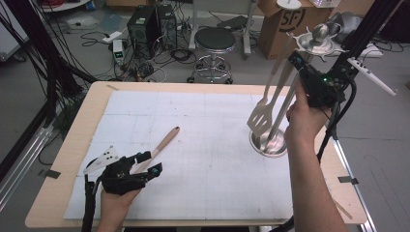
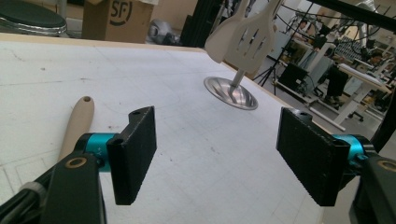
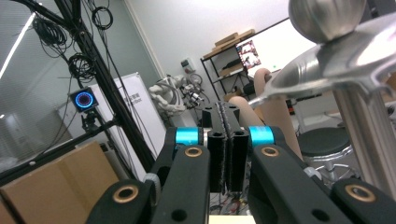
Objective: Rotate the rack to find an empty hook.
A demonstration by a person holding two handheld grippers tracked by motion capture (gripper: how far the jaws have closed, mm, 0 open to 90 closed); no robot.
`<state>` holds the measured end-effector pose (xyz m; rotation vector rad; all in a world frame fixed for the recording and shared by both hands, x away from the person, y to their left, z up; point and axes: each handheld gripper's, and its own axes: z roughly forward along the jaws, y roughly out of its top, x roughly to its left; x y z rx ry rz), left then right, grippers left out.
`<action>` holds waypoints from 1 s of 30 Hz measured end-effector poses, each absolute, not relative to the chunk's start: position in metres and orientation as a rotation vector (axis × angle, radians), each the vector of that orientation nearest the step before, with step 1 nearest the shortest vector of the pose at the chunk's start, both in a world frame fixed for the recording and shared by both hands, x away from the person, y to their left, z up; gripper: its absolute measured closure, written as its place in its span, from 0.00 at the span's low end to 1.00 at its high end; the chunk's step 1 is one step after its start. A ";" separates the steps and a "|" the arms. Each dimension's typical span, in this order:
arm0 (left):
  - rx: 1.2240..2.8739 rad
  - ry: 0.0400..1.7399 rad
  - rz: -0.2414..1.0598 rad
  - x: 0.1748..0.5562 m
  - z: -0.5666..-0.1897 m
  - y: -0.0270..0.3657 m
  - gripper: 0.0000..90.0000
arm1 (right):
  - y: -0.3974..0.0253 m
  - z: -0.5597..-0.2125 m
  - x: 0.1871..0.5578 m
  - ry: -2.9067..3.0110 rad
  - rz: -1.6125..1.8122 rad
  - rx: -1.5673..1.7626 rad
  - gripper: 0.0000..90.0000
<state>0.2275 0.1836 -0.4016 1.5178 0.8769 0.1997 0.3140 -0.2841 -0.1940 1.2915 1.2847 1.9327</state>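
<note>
Left claw (image 1: 149, 163) open over white mat (image 1: 203, 125), right claw (image 3: 227, 140) closed, cluttered lab floor (image 1: 87, 53).

Even, fairly bright indoor light falls from overhead. The table (image 1: 203, 121) reads pale with only soft, faint shadows. Beyond the table, the metal dish (image 1: 269, 143) shows glare. All three views are slightly soft; the high view bends at its edges.
</note>
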 end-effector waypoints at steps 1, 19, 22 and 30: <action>1.518 0.879 0.199 0.227 -0.402 0.183 0.33 | -0.284 -0.194 0.314 1.278 1.935 1.295 1.00; 1.521 0.887 0.203 0.227 -0.403 0.185 0.33 | -0.277 -0.193 0.323 1.248 1.930 1.327 1.00; 1.521 0.887 0.202 0.227 -0.403 0.185 0.33 | -0.274 -0.192 0.326 1.247 1.940 1.343 1.00; 1.515 0.892 0.201 0.227 -0.404 0.187 0.33 | -0.265 -0.191 0.330 1.255 1.919 1.327 1.00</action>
